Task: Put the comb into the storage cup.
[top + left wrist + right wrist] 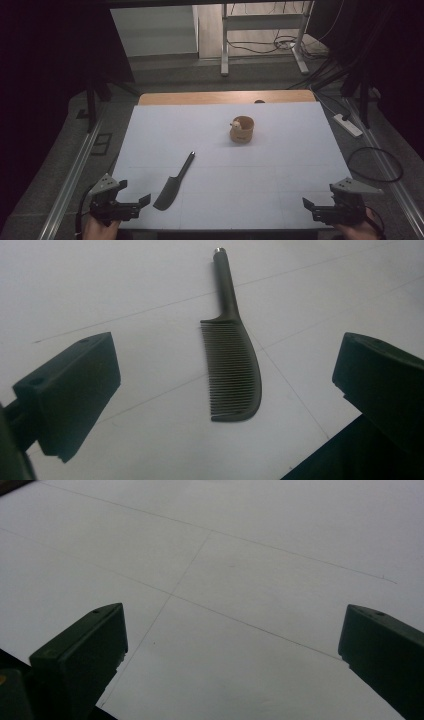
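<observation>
A black comb (172, 186) with a long thin handle lies flat on the white sheet (280, 165), left of centre; in the left gripper view the comb (232, 367) has its teeth facing left. My left gripper (140, 206) rests at the near left corner, just left of the comb's wide end, open and holding nothing. A small wooden cup (242, 130) stands upright farther back, with a pale object poking out of it. At the near right corner my right gripper (312, 210) stands open over bare sheet, its jaws wide apart in the right gripper view.
The sheet covers a wooden table whose bare far edge (225, 97) shows. Beyond it are a metal desk frame (225, 45), cables and a power strip (347, 125) on the floor. Metal rails (70, 175) run along both sides.
</observation>
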`<state>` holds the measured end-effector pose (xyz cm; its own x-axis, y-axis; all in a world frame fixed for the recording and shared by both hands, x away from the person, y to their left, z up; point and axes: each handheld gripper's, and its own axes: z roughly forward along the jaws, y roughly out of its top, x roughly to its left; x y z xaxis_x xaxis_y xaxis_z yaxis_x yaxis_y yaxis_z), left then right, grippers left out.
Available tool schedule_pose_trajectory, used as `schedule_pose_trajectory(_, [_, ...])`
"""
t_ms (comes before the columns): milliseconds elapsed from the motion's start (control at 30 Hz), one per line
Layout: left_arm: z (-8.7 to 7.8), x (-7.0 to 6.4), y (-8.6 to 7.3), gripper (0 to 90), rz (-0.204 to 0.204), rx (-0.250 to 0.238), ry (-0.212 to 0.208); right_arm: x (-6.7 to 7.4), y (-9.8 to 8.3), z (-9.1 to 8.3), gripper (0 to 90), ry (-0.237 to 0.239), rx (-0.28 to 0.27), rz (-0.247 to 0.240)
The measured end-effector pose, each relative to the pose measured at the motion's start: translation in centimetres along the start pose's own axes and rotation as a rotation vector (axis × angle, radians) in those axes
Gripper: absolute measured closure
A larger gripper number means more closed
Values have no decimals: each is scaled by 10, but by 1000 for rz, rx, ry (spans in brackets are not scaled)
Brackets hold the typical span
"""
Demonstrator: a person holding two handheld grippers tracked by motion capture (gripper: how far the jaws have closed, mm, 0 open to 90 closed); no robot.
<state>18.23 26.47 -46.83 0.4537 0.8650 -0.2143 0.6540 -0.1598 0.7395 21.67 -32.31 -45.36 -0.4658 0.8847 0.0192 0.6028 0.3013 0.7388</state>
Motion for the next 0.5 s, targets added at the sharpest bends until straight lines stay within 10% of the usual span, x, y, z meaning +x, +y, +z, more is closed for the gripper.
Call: schedule_pose_trajectory(500, [10, 5, 12, 0, 27, 22, -15, 1, 0, 1, 0, 4, 2, -15])
